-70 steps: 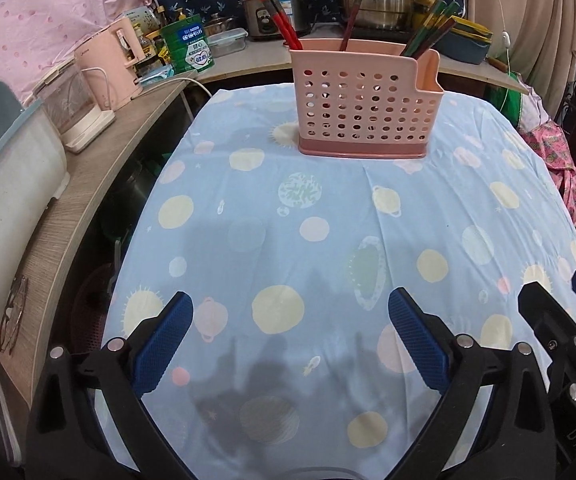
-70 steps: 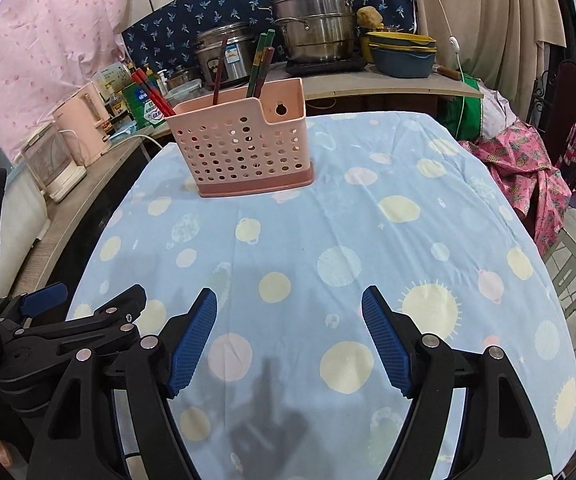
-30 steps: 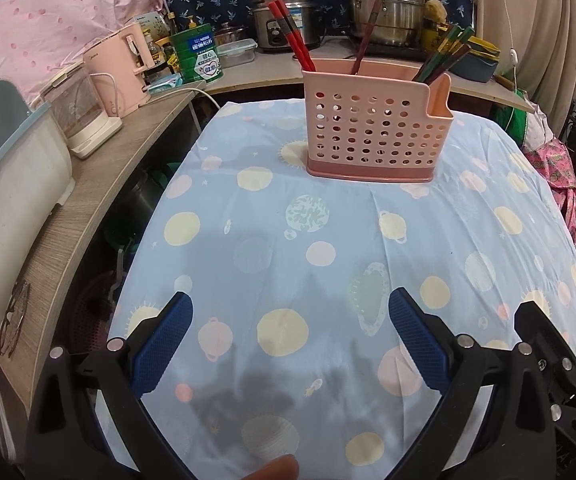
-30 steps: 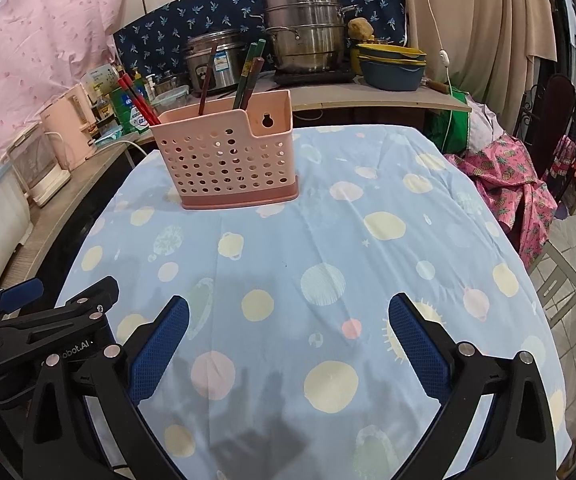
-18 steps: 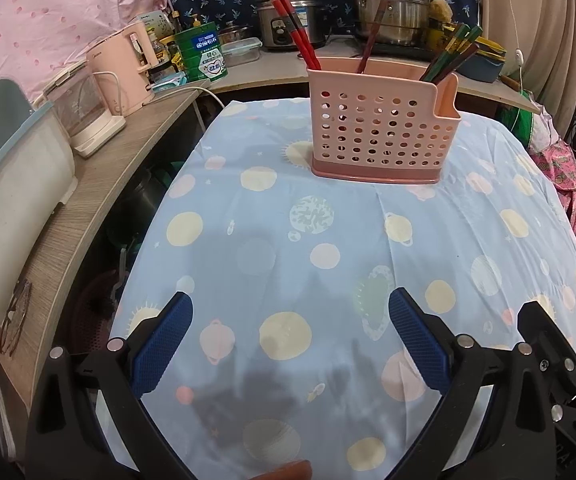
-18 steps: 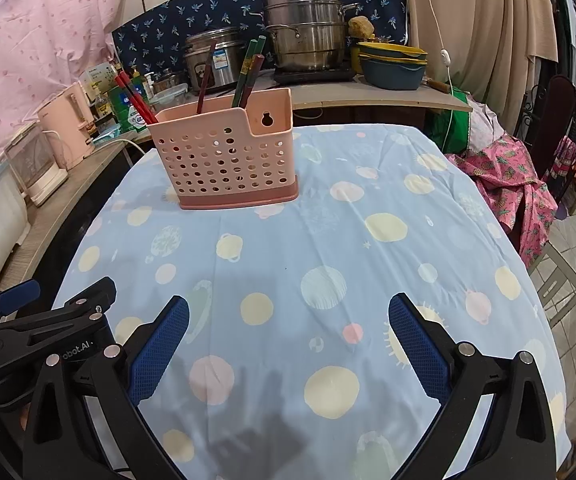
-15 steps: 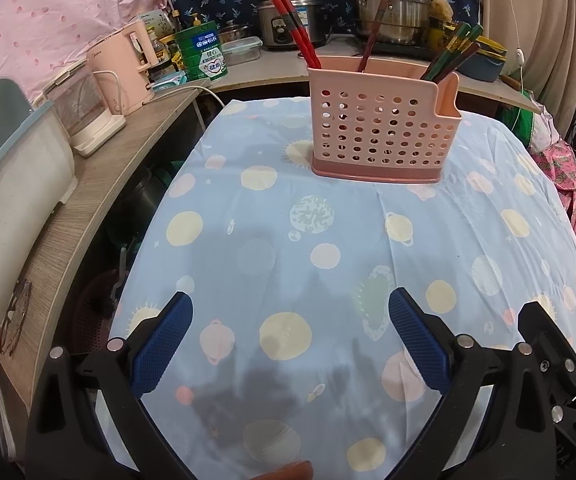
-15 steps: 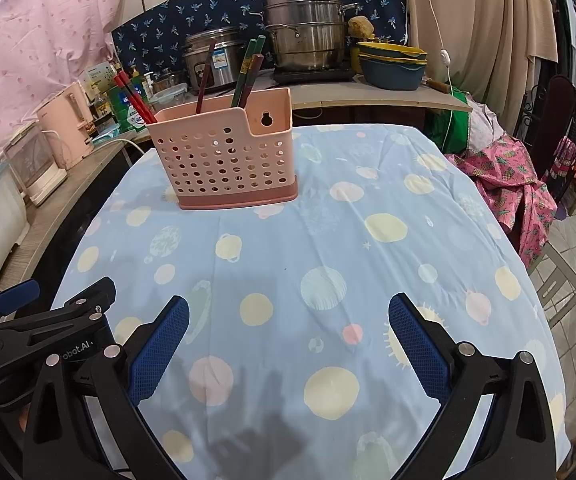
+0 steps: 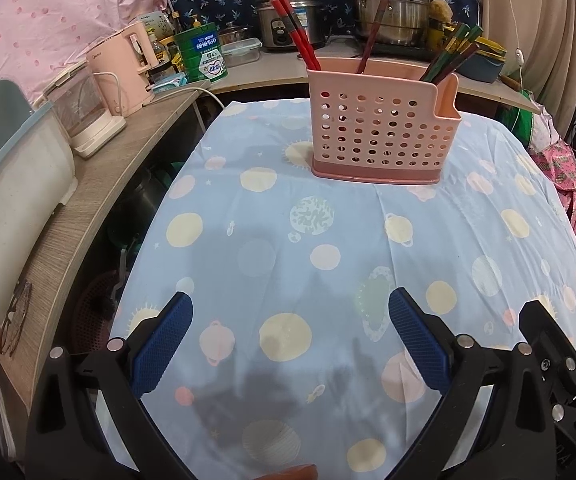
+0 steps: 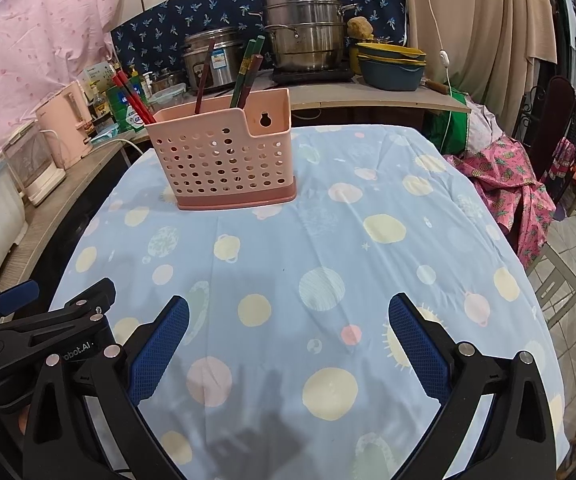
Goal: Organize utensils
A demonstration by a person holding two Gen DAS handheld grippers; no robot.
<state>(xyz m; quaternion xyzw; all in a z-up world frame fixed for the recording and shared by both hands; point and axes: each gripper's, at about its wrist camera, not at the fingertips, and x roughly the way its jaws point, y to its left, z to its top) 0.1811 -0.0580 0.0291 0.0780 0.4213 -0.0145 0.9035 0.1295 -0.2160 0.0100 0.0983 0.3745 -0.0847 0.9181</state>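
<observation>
Left wrist view shows me the pink utensil caddy [image 9: 383,132] standing upright at the far end of the surface [image 9: 272,248], on the blue spotted cloth, with red chopsticks [image 9: 295,40] at its left end, one dark utensil [image 9: 369,42] in the middle and green chopsticks [image 9: 449,56] in the stepped right compartment. I see no loose utensils on the cloth, so I judge the sorting done, or close to it. If anything is left, I would approach the caddy from above and grip a stick near its top, so the light plastic holder does not tip or slide.

My left tool [image 9: 288,344] hangs low over the near edge, jaws spread wide, holding nothing. My right tool [image 10: 288,344] sits just beside it, equally wide and empty, both aimed forward at the caddy and well apart from it.
</observation>
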